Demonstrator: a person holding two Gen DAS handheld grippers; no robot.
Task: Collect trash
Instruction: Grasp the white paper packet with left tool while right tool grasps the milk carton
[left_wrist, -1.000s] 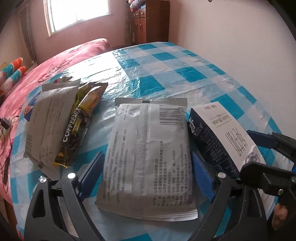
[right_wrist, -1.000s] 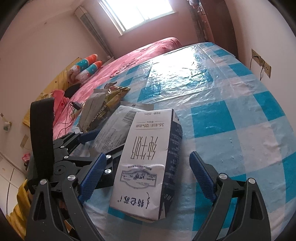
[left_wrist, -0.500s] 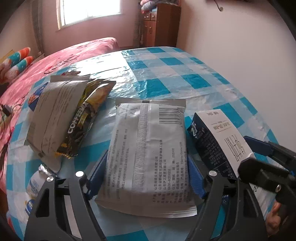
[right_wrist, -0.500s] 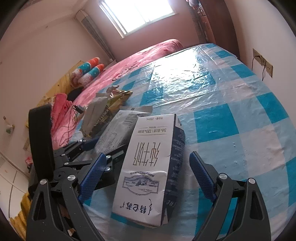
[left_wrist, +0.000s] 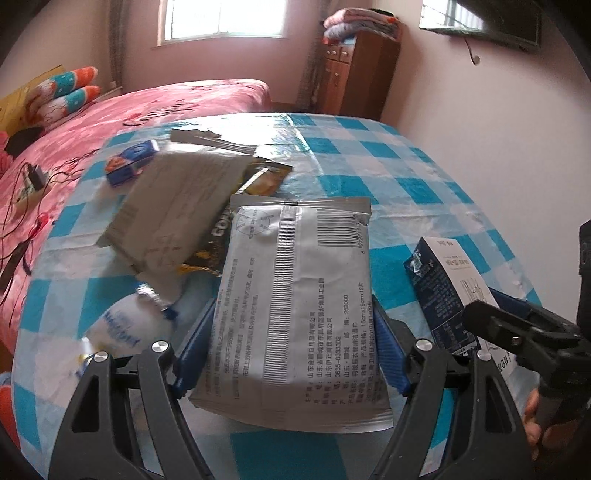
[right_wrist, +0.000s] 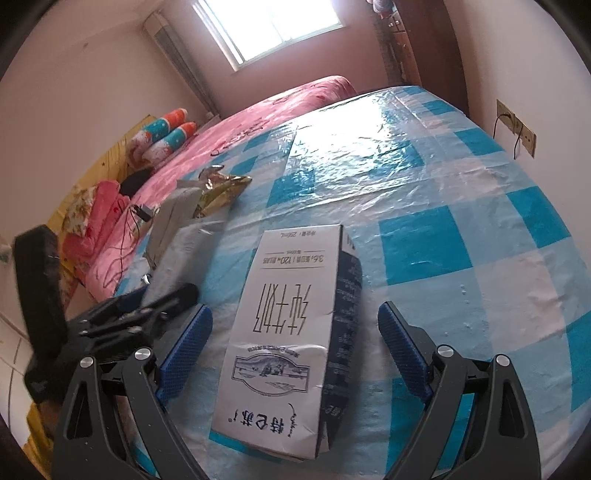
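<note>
**Silver pouch pinched and coming up off the bench**

Now the left hand-held gripper (left_wrist: 291, 350) has its blue pads against both long edges of the flat silver foil pouch with a barcode and grey print (left_wrist: 295, 295). Its jaws have just been closing, and the pouch sits between them, its far end tilted up over the other litter — a grip by the sides, probably because a thin packet lying flat offers no other purchase.

Beside it, the right hand-held gripper (right_wrist: 293, 354) straddles the white-and-navy milk carton lying on its side (right_wrist: 291, 332) with jaws wide and clear gaps on both sides; nothing is held there.

Both pieces of trash are near the front edge of the bench with the blue-and-white checked plastic cover (right_wrist: 424, 240). Further back lie a grey paper-like packet (left_wrist: 173, 206) and a dark coffee sachet (left_wrist: 221, 236) partly under it.

Compared with a second ago, the left jaws are narrower, and the pouch stands higher in the left view — it now overlaps the coffee sachet. The carton looks unmoved.
</note>
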